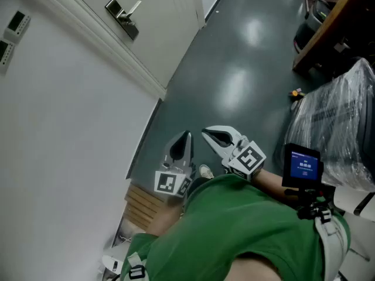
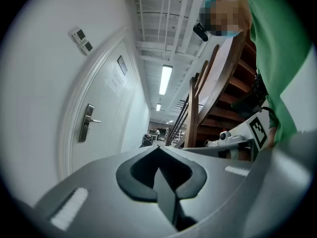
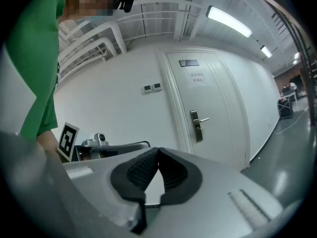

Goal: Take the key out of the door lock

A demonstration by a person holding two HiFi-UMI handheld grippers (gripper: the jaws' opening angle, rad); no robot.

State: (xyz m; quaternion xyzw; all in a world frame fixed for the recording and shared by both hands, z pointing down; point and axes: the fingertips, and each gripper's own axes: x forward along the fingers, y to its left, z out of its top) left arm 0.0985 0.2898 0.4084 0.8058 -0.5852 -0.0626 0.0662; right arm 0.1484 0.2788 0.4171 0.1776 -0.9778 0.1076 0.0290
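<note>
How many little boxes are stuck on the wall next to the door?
2. Both sit side by side on the white wall beside the door: the nearer box by the door frame, the farther box just past it. None seems hidden.

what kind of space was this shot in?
Probably an indoor hallway of an office or workshop building: a white door with a lever handle, a glossy dark floor, a wooden staircase and strip ceiling lights.
</note>
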